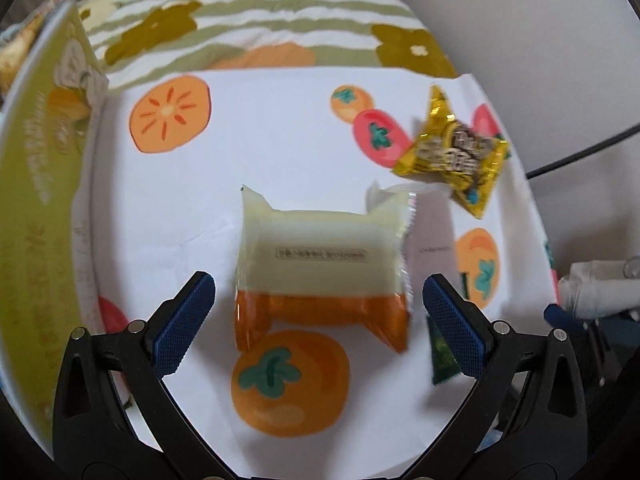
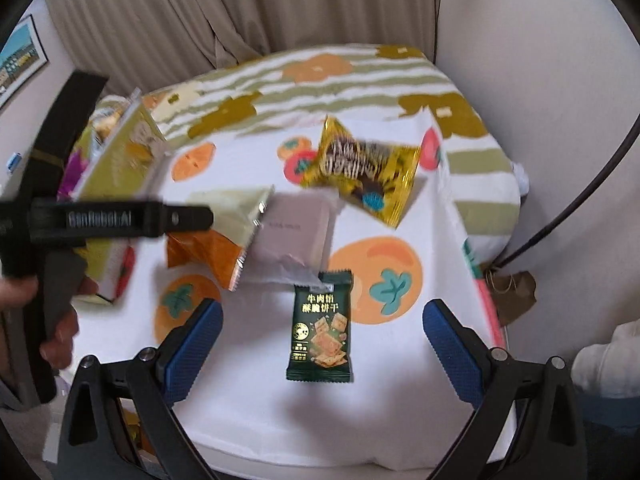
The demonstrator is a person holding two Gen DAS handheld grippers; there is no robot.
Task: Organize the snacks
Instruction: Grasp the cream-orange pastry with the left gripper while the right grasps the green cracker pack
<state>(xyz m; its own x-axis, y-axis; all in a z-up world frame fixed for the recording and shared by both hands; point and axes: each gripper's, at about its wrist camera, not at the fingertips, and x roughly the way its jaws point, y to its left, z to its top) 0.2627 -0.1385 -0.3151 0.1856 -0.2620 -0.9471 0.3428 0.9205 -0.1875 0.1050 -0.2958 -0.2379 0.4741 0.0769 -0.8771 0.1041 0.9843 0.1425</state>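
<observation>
A cream and orange snack packet [image 1: 320, 264] lies on the fruit-print cloth [image 1: 280, 152], between the blue fingers of my left gripper [image 1: 318, 320], which is open around it without touching. My right gripper [image 2: 322, 340] is open too, with a dark green cracker packet [image 2: 322, 332] flat on the cloth between its fingers. A yellow snack packet [image 2: 364, 168] and a pale lilac packet [image 2: 296, 232] lie farther back. In the right wrist view the left gripper [image 2: 200, 218] reaches in from the left over the cream and orange packet [image 2: 224, 224], held by a hand [image 2: 56, 320].
A tall green box [image 1: 40, 160] with more snacks behind it stands along the cloth's left side. The cloth covers a striped floral cushion [image 2: 320, 76]. Curtains [image 2: 240, 8] hang behind, and a black cable [image 2: 580, 188] runs down the right.
</observation>
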